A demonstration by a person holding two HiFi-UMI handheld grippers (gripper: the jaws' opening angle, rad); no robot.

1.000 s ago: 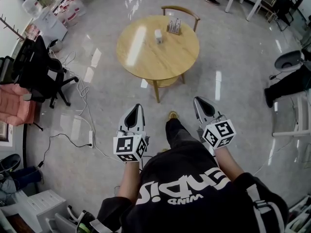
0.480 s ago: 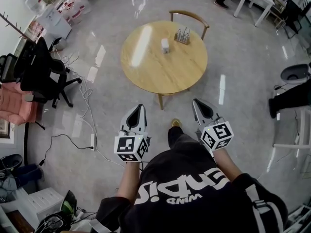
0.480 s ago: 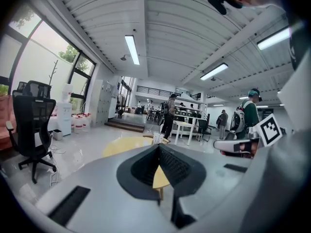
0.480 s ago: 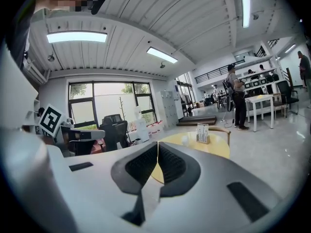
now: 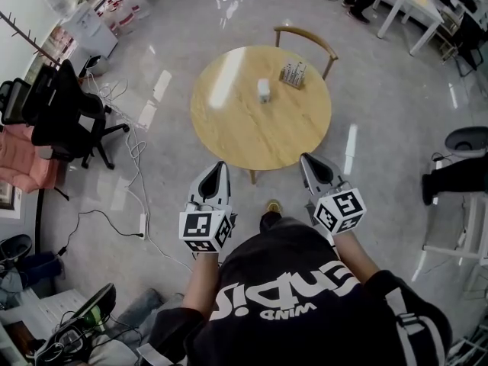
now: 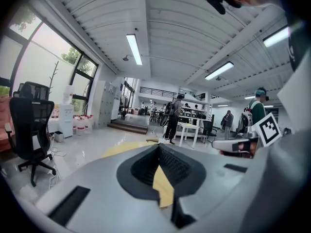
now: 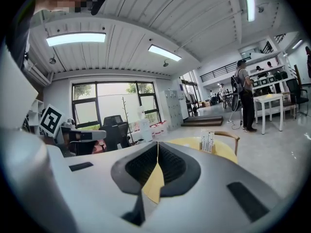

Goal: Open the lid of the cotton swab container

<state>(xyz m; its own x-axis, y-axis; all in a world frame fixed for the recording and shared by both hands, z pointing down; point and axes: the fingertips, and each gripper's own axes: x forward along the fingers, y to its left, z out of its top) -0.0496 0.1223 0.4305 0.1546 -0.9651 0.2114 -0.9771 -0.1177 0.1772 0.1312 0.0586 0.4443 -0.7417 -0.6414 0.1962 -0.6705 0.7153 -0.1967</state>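
Clear plastic packed with upright white sticks, the cotton swab container [image 5: 293, 74] stands on the far part of the round, pale wooden worktop [image 5: 229, 120], near the edge where a wooden chair with a curved backrest [image 5: 306, 36] is drawn up. A small white object [image 5: 263, 90] sits just beside the container, nearer the worktop's middle. Both lie well apart from the person's tools: the left hand-held gripper [image 5: 219, 167] and the right hand-held gripper [image 5: 307, 159] are held out at the worktop's near edge, over the glossy grey floor [image 5: 152, 181], each with its jaws pressed together and nothing between them.
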